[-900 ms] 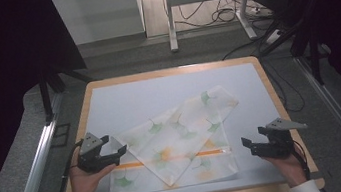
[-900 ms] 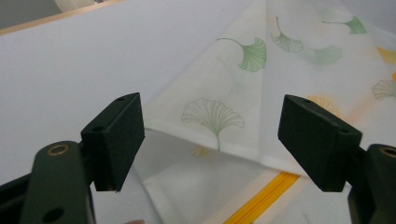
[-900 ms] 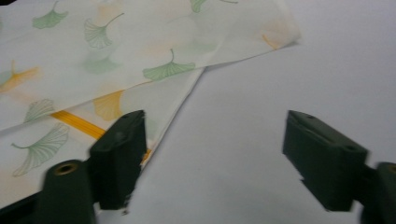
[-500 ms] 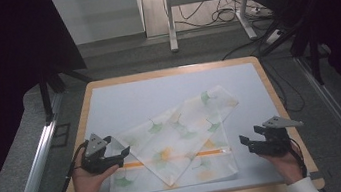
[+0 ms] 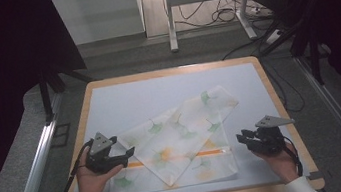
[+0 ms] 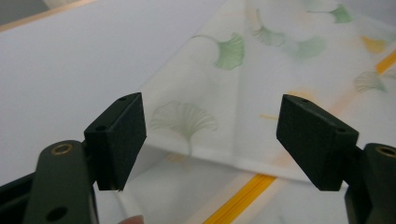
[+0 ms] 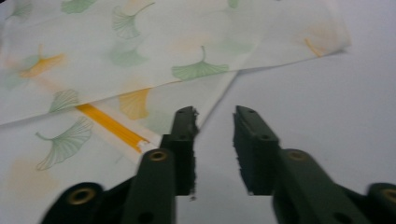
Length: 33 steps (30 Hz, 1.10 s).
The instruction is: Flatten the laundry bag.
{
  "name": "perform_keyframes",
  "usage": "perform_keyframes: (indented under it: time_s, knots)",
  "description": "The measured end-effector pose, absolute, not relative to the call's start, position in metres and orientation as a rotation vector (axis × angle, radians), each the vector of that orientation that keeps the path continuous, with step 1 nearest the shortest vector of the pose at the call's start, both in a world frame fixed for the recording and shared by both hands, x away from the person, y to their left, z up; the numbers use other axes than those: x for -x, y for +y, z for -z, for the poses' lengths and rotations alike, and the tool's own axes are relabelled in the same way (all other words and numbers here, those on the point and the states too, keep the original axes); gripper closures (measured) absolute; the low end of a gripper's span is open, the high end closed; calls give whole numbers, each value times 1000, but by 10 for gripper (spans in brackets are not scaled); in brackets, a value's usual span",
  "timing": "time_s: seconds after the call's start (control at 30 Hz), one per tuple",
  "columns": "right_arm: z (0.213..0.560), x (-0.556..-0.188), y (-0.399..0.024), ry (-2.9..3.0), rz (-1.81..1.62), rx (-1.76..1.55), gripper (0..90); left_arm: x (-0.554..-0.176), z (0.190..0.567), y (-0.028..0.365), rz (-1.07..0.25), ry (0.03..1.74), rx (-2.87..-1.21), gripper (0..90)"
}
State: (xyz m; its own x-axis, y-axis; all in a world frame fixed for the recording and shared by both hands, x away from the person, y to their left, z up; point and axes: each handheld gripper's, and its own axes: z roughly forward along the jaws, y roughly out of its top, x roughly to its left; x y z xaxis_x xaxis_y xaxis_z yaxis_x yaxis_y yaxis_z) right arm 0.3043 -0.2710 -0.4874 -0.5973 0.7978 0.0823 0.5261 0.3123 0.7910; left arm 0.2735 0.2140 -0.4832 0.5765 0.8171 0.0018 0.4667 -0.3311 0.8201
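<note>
We are working on a printed cloth (image 5: pixel 180 142) lying partly folded on the white tabletop (image 5: pixel 124 102), with one corner laid diagonally over the lower layer and an orange stripe (image 6: pixel 243 198) running along that lower layer.

Compared with the frames taken just under a second ago, the left tool (image 5: pixel 125 157) is sitting a little closer to the cloth's left folded edge, and the right tool (image 5: pixel 241 139) is drawing in slightly toward the right edge. The cloth itself is lying unchanged.

The left tool (image 6: pixel 210 135) is standing released, its jaws spread wide with the folded edge visible between them but not pinched. The right tool (image 7: pixel 214 140) is also released: its jaws are standing partly apart over bare tabletop, just beside the cloth's edge, with nothing between them.

We are judging this as the approach phase before a two-point pickup for the next fold; neither grasp is yet made.
</note>
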Motion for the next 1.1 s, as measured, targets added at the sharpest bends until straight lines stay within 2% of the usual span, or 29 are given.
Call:
perform_keyframes:
  time_s: [0.17,0.47,0.67,1.1]
  knots:
    - [484,-301,-269,2310,-1210,-1103,892,-273,485,207,-519,1007,-2021,243]
    - [487,-299,-257,2360,-1212,-1064,893,-273,483,196,-487,1000,-2005,238]
    - [490,-293,-238,2434,-1223,-1001,893,-272,483,175,-486,944,-2050,241]
    - [498,-287,-211,2524,-1215,-926,889,-263,484,163,-447,910,-2068,243]
